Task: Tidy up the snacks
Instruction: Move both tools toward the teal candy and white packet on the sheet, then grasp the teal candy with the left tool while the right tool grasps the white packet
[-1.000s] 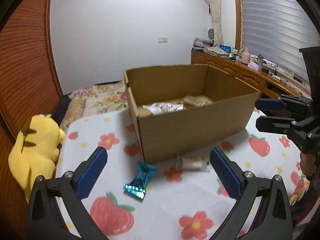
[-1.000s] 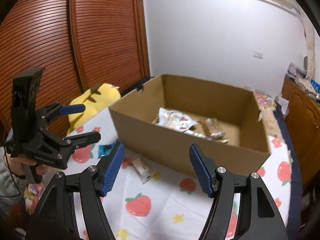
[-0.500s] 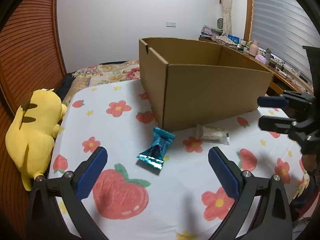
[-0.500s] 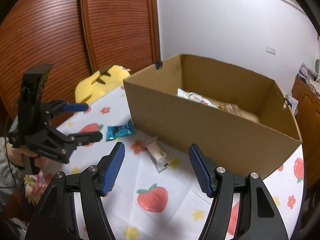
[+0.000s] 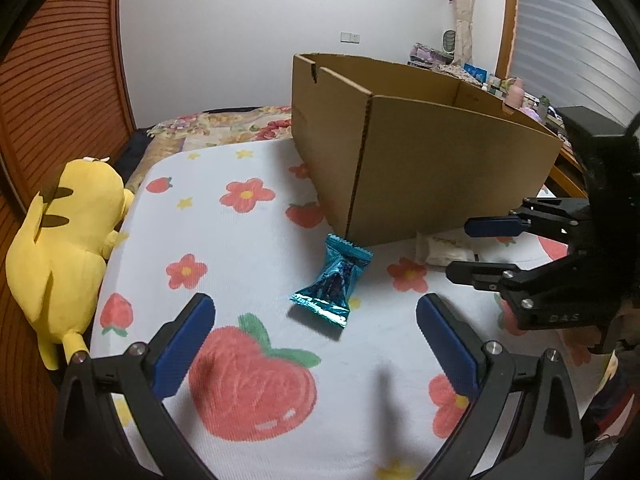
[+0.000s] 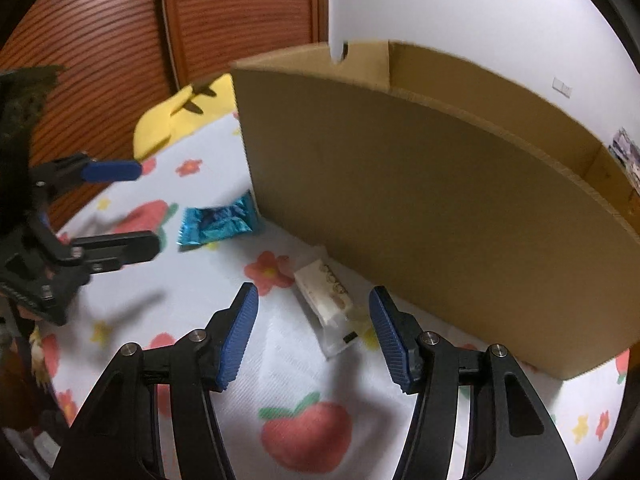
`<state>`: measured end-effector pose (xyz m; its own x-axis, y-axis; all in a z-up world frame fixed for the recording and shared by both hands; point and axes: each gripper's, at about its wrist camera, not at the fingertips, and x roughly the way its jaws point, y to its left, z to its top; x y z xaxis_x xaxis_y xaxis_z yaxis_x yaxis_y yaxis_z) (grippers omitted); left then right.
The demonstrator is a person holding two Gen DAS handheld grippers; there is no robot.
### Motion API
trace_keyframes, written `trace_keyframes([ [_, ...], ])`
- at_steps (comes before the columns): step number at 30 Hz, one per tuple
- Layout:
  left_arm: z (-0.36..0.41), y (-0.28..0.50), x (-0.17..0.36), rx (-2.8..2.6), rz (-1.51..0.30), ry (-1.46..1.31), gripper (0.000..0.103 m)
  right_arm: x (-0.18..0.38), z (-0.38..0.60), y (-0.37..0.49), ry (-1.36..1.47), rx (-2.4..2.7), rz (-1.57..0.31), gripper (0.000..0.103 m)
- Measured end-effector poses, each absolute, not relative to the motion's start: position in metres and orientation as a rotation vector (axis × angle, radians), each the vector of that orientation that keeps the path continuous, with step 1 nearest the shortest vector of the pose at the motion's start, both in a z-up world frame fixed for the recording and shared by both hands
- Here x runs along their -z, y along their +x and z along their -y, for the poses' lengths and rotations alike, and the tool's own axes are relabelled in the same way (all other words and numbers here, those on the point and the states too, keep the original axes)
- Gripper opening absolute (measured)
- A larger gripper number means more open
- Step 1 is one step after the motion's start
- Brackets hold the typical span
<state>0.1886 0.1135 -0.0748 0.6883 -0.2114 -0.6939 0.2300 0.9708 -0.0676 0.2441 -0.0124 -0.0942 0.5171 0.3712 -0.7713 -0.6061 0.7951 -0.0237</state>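
Observation:
A teal foil candy point(image 5: 336, 280) lies on the strawberry-print cloth, just beyond the tips of my left gripper point(image 5: 312, 302), which is open and hovers low over it. A white snack packet point(image 6: 326, 300) lies against the front wall of the open cardboard box point(image 6: 420, 200). My right gripper point(image 6: 314, 294) is open, its blue pads either side of the packet's near end and not touching it. In the left wrist view the right gripper point(image 5: 460, 248) reaches in from the right over the white packet point(image 5: 444, 248), beside the box point(image 5: 440, 176). The box's inside is hidden.
A yellow plush toy point(image 5: 68, 240) lies at the cloth's left edge by the wooden slatted doors. A floral blanket lies behind the box. A cluttered wooden counter runs along the far right wall. A person's hand holds the left gripper point(image 6: 148, 208) at the left.
Both grippers have sunk toward the cloth, so the box's inside dropped out of view. The right gripper closed in on the white packet and its jaws narrowed. The teal candy now sits at the left gripper's tips.

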Motion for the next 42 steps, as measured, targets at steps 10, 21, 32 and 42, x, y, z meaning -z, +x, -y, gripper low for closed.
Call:
trace_keyframes([
  [10,-0.117,0.209,0.087,0.257,-0.816,0.028,0.097,0.107,0.010,0.255,-0.339,-0.572,-0.873,0.042],
  [21,-0.109,0.225,0.092,0.260,-0.842,0.026,0.075,0.100,0.023,0.229,-0.372,-0.593,-0.861,0.020],
  [32,-0.094,0.235,0.097,0.230,-0.853,0.057,0.060,0.094,0.051,0.200,-0.265,-0.593,-0.837,0.020],
  [42,-0.083,0.236,0.100,0.235,-0.876,0.083,0.028,0.096,0.067,0.192,-0.179,-0.578,-0.832,0.020],
])
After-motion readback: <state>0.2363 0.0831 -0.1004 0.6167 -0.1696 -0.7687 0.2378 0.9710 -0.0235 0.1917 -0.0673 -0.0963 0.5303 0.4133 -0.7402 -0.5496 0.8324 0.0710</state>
